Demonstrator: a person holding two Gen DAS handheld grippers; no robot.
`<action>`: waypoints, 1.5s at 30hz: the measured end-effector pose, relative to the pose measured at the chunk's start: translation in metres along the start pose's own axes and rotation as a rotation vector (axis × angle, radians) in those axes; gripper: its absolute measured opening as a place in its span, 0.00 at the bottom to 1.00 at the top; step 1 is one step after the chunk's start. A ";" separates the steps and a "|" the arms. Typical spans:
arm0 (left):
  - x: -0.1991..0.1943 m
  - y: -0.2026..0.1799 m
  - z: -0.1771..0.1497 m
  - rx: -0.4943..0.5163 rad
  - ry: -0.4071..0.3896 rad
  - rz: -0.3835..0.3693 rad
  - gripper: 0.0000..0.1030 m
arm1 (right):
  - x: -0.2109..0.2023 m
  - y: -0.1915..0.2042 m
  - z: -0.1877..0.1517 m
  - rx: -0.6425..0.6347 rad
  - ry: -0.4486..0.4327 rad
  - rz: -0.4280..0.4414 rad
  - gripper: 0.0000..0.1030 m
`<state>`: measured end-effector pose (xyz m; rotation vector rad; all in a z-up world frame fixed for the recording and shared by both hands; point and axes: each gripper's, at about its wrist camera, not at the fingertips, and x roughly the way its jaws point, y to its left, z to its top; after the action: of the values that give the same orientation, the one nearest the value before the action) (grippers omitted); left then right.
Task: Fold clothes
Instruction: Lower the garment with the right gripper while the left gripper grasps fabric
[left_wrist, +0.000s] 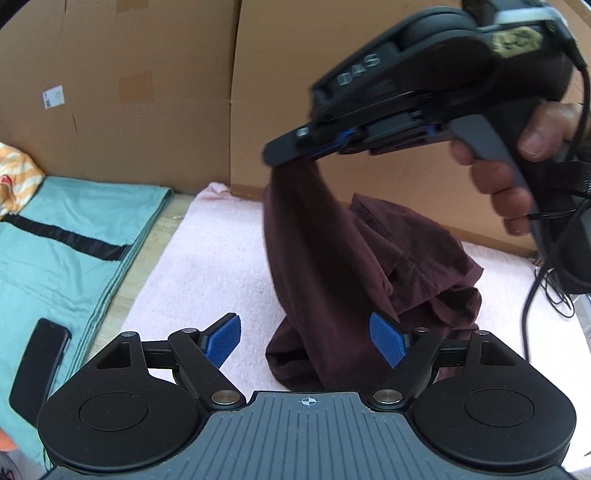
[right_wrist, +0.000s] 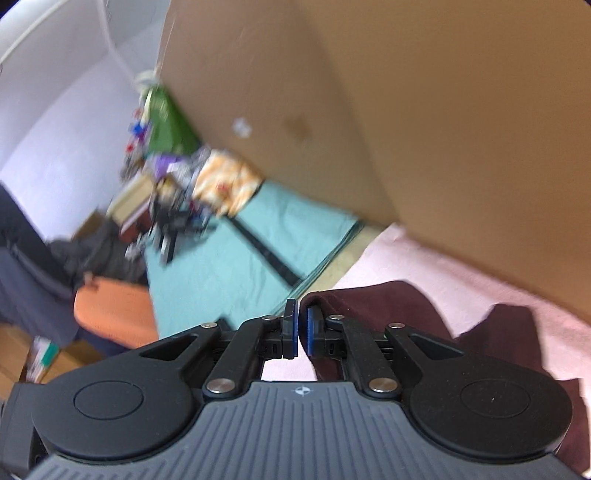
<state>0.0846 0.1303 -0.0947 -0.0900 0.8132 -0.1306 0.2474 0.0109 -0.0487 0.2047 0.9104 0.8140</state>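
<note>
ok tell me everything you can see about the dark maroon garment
The dark maroon garment looks like soft, thin knit fabric, plain in colour, with seams and a hem showing among its folds. It is unfolded and bunched: one part is pinched in the right gripper and lifted, so cloth hangs from it in a drape, while the rest lies crumpled on the pink towel. Its lower end sits between the open fingers of the left gripper, beside the right-hand blue pad; whether it touches that pad is unclear.

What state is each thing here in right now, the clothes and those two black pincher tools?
Maroon garment: crumpled, one end lifted off the pink towel.
Right gripper: shut on maroon garment.
Left gripper: open, holding nothing.
Teal cloth: folded, lying flat.
Phone: lying flat, screen dark.
</note>
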 end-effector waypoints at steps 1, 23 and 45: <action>0.001 0.000 -0.001 -0.002 0.006 -0.001 0.85 | 0.006 0.002 -0.002 -0.004 0.022 -0.009 0.13; 0.081 -0.063 0.032 0.231 0.063 -0.165 0.85 | -0.105 -0.075 -0.134 0.077 -0.086 -0.467 0.50; 0.152 -0.109 0.024 0.329 0.135 -0.054 0.27 | -0.072 -0.135 -0.189 0.389 -0.071 -0.573 0.11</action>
<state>0.1960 0.0003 -0.1733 0.2092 0.9145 -0.3222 0.1504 -0.1647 -0.1856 0.2906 0.9888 0.0944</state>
